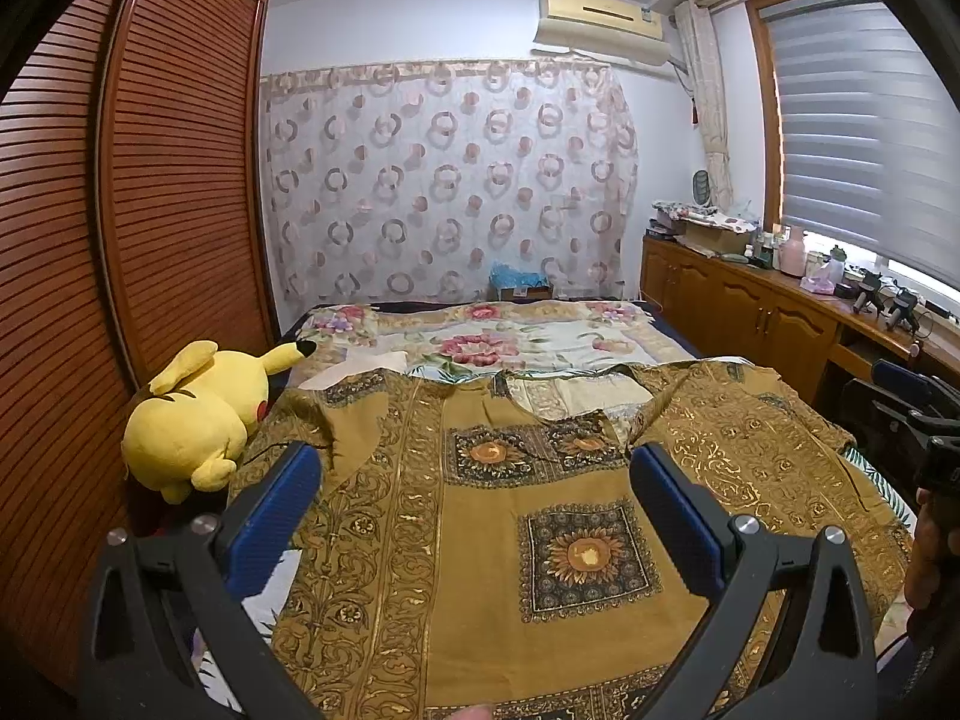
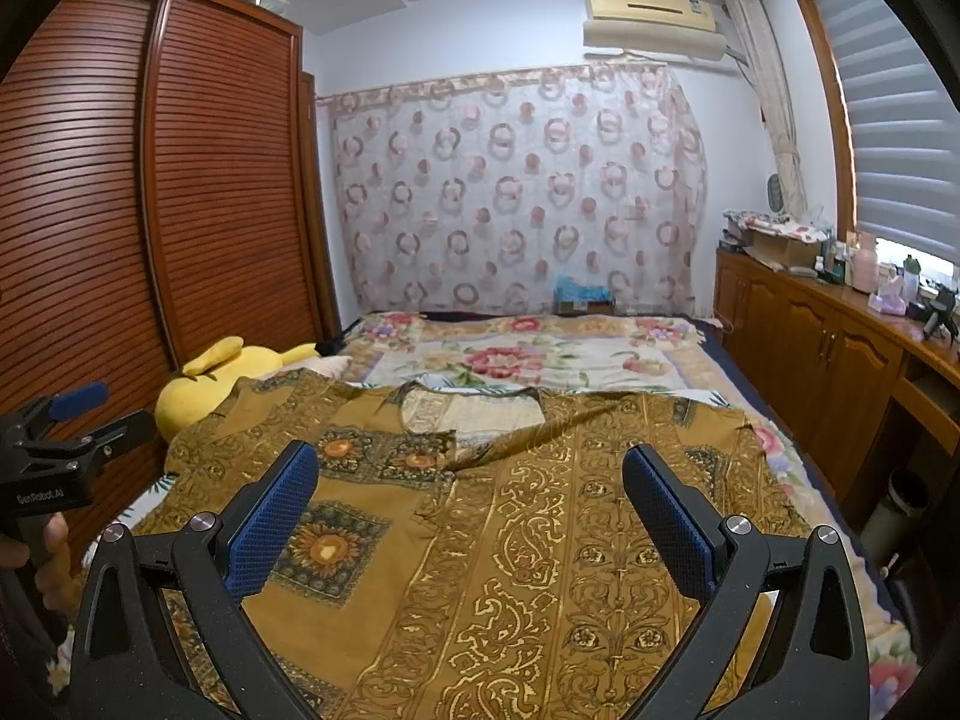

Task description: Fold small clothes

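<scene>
Both of my grippers hover with jaws spread wide and empty, the left gripper (image 1: 474, 516) low in its frame over the sunflower squares and the right gripper (image 2: 471, 519) low in its own over the scrollwork bands, because I judge no fold has begun. Beneath them the mustard-gold patterned shirt (image 1: 480, 540) lies spread flat, neckline toward the upper middle, sleeves out sideways, ready for pinching. It rests on the floral bedspread (image 1: 480, 342), beside the yellow Pikachu plush (image 1: 192, 414) at left.
</scene>
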Available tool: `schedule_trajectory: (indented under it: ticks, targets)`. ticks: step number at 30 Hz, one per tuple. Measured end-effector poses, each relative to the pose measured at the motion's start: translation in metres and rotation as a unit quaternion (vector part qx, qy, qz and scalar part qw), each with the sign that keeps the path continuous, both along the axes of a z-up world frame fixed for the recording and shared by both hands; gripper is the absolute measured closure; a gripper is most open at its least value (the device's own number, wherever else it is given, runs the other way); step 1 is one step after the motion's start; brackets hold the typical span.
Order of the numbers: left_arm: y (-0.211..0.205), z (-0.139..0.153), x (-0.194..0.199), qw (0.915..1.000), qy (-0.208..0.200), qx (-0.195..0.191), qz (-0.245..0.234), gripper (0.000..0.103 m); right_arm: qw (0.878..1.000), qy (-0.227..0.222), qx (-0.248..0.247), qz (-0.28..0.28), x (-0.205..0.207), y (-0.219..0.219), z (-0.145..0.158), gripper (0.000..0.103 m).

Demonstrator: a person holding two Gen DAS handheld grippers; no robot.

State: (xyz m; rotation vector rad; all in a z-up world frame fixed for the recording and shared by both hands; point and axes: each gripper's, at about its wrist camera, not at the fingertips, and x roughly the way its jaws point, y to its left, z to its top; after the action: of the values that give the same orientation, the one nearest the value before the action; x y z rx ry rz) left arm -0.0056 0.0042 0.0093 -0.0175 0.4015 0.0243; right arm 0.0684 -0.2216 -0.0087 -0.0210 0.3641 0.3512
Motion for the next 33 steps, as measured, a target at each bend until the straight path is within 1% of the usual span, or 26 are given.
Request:
schedule_trajectory:
  ticks: [33]
  targets:
    - [-0.0016,0.0026,-0.0018,1.0000,-0.006,0.008,0.001,0.000,1.000,0.002,0.002,0.001,0.0000,-0.0003,-0.0013,0.000]
